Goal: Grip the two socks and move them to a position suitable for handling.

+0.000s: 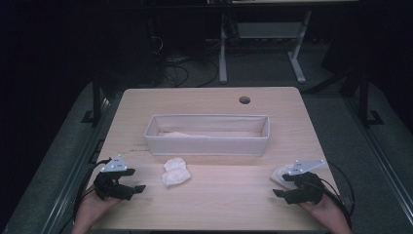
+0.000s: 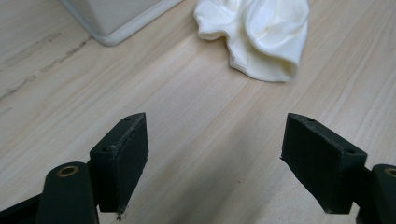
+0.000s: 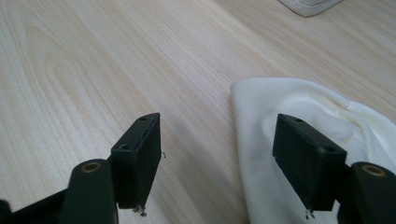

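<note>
Flanking crumpled cloth [image 1: 176, 171]; jaws apart

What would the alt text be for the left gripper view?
Two open black tongs hover over a pale wooden table, nothing between them. Ahead lies a crumpled white cloth, and a corner of a white fabric bin sits at top left.

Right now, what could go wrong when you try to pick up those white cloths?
The right tool hangs open with one jaw over the edge of a white cloth, so it might pinch just a thin fold that slips out. The crumpled cloth lies close to the fabric bin, so a reach might bump its wall.
</note>
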Motion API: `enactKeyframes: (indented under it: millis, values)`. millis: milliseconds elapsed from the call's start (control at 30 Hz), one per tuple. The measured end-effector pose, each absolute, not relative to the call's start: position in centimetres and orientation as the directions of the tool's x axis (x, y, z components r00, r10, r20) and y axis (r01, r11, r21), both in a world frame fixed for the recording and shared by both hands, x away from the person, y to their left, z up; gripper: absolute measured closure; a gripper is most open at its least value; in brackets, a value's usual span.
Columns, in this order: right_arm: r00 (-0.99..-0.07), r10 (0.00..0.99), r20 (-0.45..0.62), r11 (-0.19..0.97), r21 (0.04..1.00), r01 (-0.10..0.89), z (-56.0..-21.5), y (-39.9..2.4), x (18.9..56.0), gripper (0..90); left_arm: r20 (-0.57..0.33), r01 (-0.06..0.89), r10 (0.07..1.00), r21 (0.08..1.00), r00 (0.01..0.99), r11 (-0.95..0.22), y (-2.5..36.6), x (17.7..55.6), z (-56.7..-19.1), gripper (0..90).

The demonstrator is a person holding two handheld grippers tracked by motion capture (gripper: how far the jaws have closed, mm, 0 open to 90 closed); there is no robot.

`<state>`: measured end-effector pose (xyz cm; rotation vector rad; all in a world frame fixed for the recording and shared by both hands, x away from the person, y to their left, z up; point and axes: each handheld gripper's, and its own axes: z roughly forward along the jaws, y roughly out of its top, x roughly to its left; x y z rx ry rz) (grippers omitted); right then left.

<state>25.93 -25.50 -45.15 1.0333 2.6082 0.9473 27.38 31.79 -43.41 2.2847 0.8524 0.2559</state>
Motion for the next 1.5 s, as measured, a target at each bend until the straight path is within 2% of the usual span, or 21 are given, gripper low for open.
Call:
enactKeyframes:
  millis: [267, 633, 1500]
  values:
    - [-0.755, 0.652, 0.066, 0.565, 0.622, 0.542, -45.2, -25.0, 25.9, 31.6, -0.049, 0.503, 0.641, 0.666, 0.766, -0.550, 32.4, 27.2, -43.0, 22.8]
    - [-0.772, 0.633, 0.059, 0.578, 0.627, 0.522, -44.7, -24.4, 26.0, 30.8, -0.024, 0.480, 0.594, 0.615, 0.804, -0.625, 31.3, 27.0, -41.6, 26.1]
    - [-0.802, 0.597, 0.021, 0.629, 0.608, 0.484, -44.3, -23.8, 25.7, 30.3, -0.011, 0.403, 0.463, 0.513, 0.886, -0.758, 24.9, 30.6, -39.4, 32.0]
